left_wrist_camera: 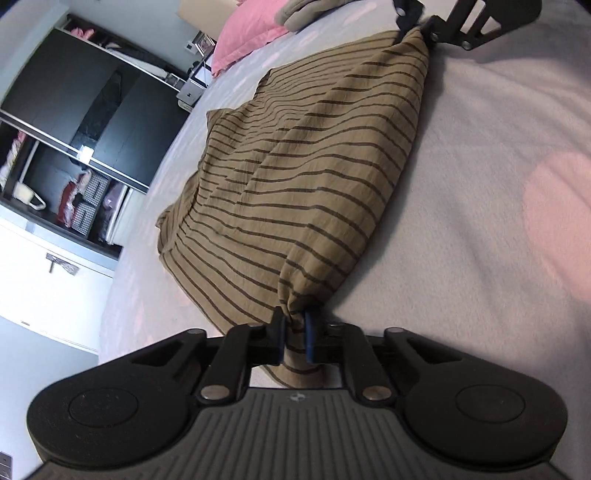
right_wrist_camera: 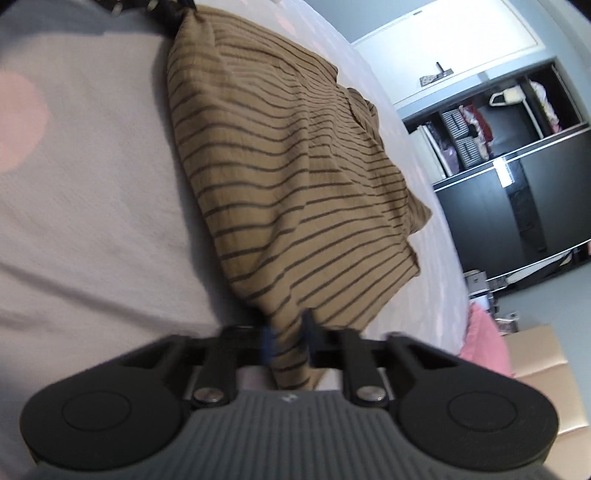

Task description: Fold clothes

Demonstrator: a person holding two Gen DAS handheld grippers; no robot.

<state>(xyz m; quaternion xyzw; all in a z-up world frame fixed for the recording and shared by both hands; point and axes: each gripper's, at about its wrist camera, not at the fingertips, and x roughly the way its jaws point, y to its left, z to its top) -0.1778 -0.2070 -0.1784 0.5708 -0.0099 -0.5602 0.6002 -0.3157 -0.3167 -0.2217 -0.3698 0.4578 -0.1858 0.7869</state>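
Observation:
A tan garment with thin dark stripes lies spread over the bed, stretched between my two grippers. My left gripper is shut on one bunched corner of it at the bottom of the left wrist view. At the top of that view the right gripper pinches the opposite corner. The right wrist view shows the same striped garment with my right gripper shut on its near corner, and the left gripper holding the far one at the top edge.
The bed cover is pale with faint pink spots. A pink pillow and a grey cloth item lie near the head end. Beside the bed stands a dark wardrobe with open shelves. Cardboard boxes sit by the pillow.

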